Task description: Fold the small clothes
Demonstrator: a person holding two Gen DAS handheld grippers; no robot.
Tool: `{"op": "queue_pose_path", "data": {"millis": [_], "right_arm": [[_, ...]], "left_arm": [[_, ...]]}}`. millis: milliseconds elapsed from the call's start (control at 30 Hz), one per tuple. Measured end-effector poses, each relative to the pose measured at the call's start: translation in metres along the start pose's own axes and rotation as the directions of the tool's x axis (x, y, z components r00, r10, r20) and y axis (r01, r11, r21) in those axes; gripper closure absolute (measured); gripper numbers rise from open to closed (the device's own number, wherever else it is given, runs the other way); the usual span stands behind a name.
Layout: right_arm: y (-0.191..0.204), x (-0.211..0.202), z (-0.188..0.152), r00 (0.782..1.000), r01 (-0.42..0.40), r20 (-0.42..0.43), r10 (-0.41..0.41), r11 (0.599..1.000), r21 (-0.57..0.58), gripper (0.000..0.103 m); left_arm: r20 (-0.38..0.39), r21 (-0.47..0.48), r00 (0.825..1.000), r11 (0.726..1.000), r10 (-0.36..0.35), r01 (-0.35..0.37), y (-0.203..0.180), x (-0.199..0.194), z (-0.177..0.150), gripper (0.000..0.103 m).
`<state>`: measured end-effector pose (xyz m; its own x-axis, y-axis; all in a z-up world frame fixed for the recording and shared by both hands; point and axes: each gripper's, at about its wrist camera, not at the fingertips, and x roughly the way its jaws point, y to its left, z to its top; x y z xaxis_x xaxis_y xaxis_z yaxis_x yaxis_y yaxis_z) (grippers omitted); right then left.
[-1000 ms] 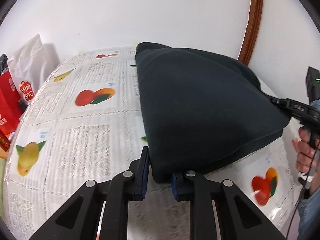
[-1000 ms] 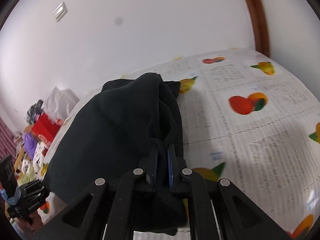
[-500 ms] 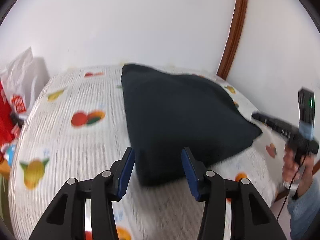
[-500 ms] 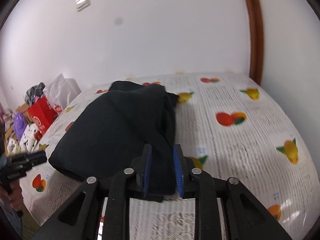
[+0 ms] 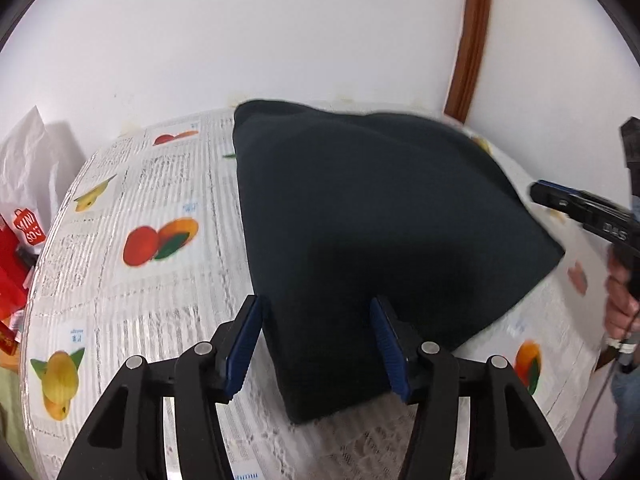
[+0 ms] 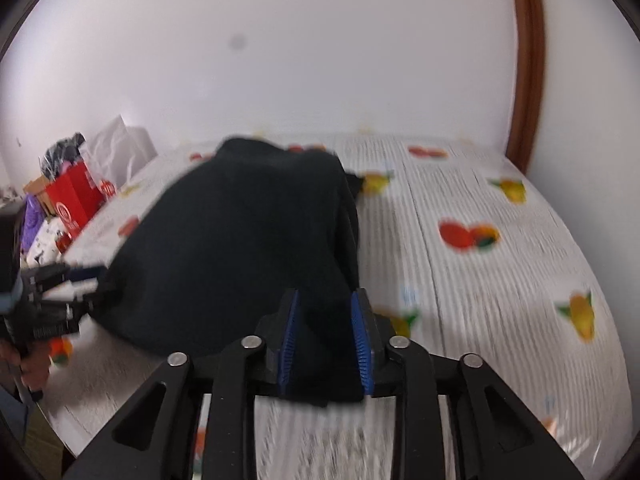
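Over at the left, red bags point(image 5: 18, 256) sit off the counter point(image 5: 120, 304). The left hand-held gripper point(image 5: 316, 344) stands spread wide around the near corner of the dark garment point(image 5: 372, 232), which lies folded on the fruit-print cloth. The right hand-held gripper point(image 6: 325, 350) is parted too, straddling the other corner, probably so the fold rests undisturbed.

Home: fruit-print tablecloth point(image 5: 160, 184), shopping bags point(image 6: 76, 196)

A plain white wall point(image 6: 320, 60) stands ahead of the tongs. A curved brown wooden trim point(image 6: 528, 80) runs up its right. A fruit-printed white tablecloth point(image 6: 500, 260) spreads below.
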<state>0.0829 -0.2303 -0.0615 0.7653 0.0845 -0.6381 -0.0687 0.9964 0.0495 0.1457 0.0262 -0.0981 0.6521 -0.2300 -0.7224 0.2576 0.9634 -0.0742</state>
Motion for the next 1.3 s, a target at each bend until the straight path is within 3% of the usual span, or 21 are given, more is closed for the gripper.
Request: {"op": "queue_pose_path", "data": {"millis": [167, 200, 233, 300, 367, 433, 567, 600, 633, 700, 800, 867, 900, 933, 1000, 1100, 1133, 1200, 1233, 1300], "right_arm": [[-0.010, 0.051, 0.031, 0.997, -0.041, -0.056, 0.049, 0.991, 0.130, 0.065], [-0.016, 0.068, 0.034, 0.992, -0.075, -0.092, 0.091, 0.984, 0.159, 0.088], [-0.020, 0.072, 0.034, 0.990, -0.087, -0.091, 0.104, 0.982, 0.168, 0.098], [-0.037, 0.072, 0.031, 0.995, -0.060, -0.069, 0.075, 0.977, 0.205, 0.099], [-0.043, 0.071, 0.031, 0.994, -0.001, -0.103, 0.021, 0.982, 0.189, 0.102], [-0.048, 0.065, 0.037, 0.992, 0.055, -0.125, -0.033, 0.983, 0.173, 0.101], [-0.045, 0.055, 0.071, 0.998, -0.002, -0.061, 0.012, 0.986, 0.167, 0.097], [-0.040, 0.062, 0.083, 0.997, -0.027, -0.069, 0.038, 0.987, 0.155, 0.085], [-0.037, 0.068, 0.089, 0.996, -0.040, -0.078, 0.052, 0.988, 0.151, 0.066], [-0.029, 0.088, 0.103, 0.993, -0.055, -0.095, 0.070, 0.987, 0.148, 0.054], [-0.025, 0.119, 0.114, 0.988, -0.037, -0.141, 0.061, 0.986, 0.163, 0.055], [-0.027, 0.145, 0.117, 0.977, -0.058, -0.191, 0.099, 0.976, 0.209, 0.057], [-0.028, 0.160, 0.116, 0.970, -0.058, -0.217, 0.113, 0.968, 0.245, 0.062], [-0.028, 0.164, 0.117, 0.969, -0.065, -0.215, 0.122, 0.965, 0.255, 0.074], [-0.022, 0.157, 0.122, 0.976, -0.110, -0.161, 0.143, 0.973, 0.203, 0.090], [-0.014, 0.118, 0.126, 0.992, -0.119, 0.054, 0.116, 0.990, 0.074, 0.093], [-0.013, 0.120, 0.125, 0.995, -0.095, 0.045, 0.092, 0.994, 0.061, 0.093], [-0.012, 0.145, 0.122, 0.998, -0.025, -0.054, 0.027, 0.999, 0.044, 0.093], [-0.014, 0.159, 0.119, 0.994, -0.010, -0.108, 0.015, 0.999, 0.051, 0.093], [-0.020, 0.162, 0.118, 0.991, -0.031, -0.127, 0.041, 0.996, 0.079, 0.092]], "left_arm": [[-0.017, -0.027, 1.000, 1.000, 0.002, -0.002, 0.007, 0.016, 0.024, 0.050], [-0.034, -0.027, 0.999, 1.000, 0.007, -0.008, 0.008, 0.021, 0.026, 0.047], [-0.048, -0.026, 0.999, 1.000, 0.003, -0.005, 0.009, 0.026, 0.026, 0.047], [-0.052, -0.024, 0.999, 1.000, -0.016, 0.015, 0.011, 0.028, 0.025, 0.046], [-0.047, -0.027, 0.999, 0.999, -0.024, 0.023, 0.015, 0.025, 0.027, 0.047], [-0.028, -0.035, 0.999, 0.999, -0.014, 0.013, 0.020, 0.023, 0.032, 0.047], [-0.012, -0.053, 1.000, 0.999, 0.000, 0.000, 0.030, 0.028, 0.047, 0.047], [-0.015, -0.060, 1.000, 0.998, -0.003, 0.002, 0.033, 0.031, 0.050, 0.047], [-0.017, -0.068, 1.000, 0.998, -0.010, 0.009, 0.035, 0.033, 0.053, 0.047], [-0.020, -0.075, 0.999, 0.997, -0.028, 0.026, 0.037, 0.039, 0.058, 0.046], [-0.043, -0.081, 0.998, 0.996, -0.046, 0.043, 0.040, 0.052, 0.060, 0.043], [-0.064, -0.096, 0.996, 0.994, -0.065, 0.059, 0.041, 0.061, 0.060, 0.042], [-0.071, -0.101, 0.995, 0.993, -0.069, 0.061, 0.041, 0.064, 0.059, 0.041], [-0.077, -0.101, 0.995, 0.993, -0.065, 0.057, 0.041, 0.066, 0.058, 0.040], [-0.086, -0.098, 0.994, 0.994, -0.063, 0.054, 0.041, 0.068, 0.057, 0.040], [-0.089, -0.104, 0.993, 0.992, -0.076, 0.066, 0.043, 0.069, 0.057, 0.040], [-0.090, -0.102, 0.993, 0.993, -0.073, 0.063, 0.043, 0.069, 0.058, 0.040], [-0.090, -0.094, 0.994, 0.994, -0.065, 0.057, 0.041, 0.069, 0.059, 0.040], [-0.088, -0.091, 0.994, 0.994, -0.060, 0.052, 0.040, 0.069, 0.059, 0.040], [-0.086, -0.088, 0.995, 0.995, -0.052, 0.045, 0.039, 0.067, 0.059, 0.040]]}}
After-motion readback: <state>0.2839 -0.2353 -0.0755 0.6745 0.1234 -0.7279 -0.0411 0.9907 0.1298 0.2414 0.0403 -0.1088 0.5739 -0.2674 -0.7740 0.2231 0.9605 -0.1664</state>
